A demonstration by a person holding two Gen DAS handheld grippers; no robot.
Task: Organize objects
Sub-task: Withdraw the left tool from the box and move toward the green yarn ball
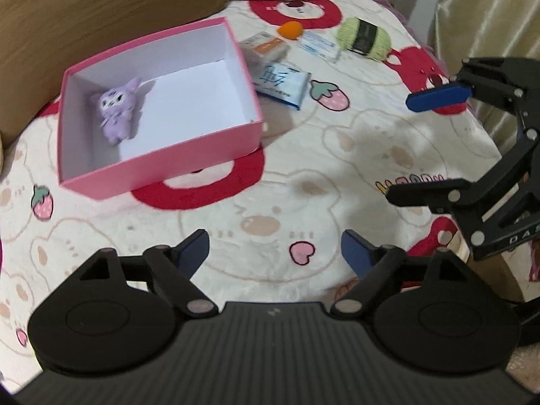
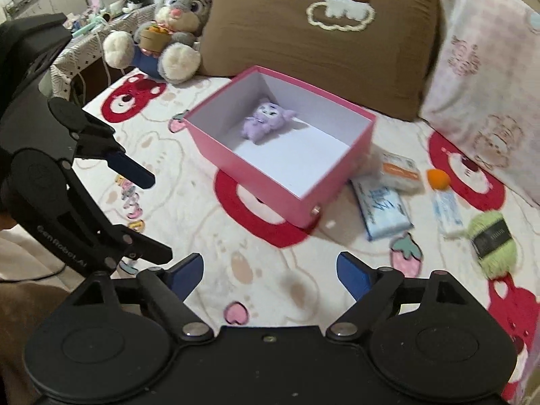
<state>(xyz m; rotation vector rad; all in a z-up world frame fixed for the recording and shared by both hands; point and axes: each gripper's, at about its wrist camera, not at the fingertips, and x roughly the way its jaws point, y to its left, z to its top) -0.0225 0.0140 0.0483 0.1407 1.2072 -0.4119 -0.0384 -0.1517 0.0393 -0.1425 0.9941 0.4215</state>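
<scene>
An open pink box (image 1: 162, 165) (image 2: 256, 175) stands on the bed with a small purple plush (image 1: 116, 111) (image 2: 265, 119) lying inside. Beside the box lie a blue tissue pack (image 1: 281, 82) (image 2: 381, 209), an orange-and-white carton (image 1: 266, 45) (image 2: 400, 168), an orange ball (image 1: 291, 29) (image 2: 438, 179), a small blue-and-white pack (image 1: 319, 44) (image 2: 447, 212) and a green yarn ball (image 1: 364, 38) (image 2: 492, 239). My left gripper (image 1: 274, 249) (image 2: 158, 216) is open and empty over the blanket in front of the box. My right gripper (image 2: 270, 263) (image 1: 400, 146) hangs open and empty to its right.
A brown pillow (image 2: 320, 33) and a pale pink pillow (image 2: 479, 67) stand behind the box. A grey bunny plush (image 2: 175, 33) sits at the bed's far left corner, next to a cluttered side table (image 2: 84, 44). A curtain (image 1: 489, 17) hangs past the bed's right edge.
</scene>
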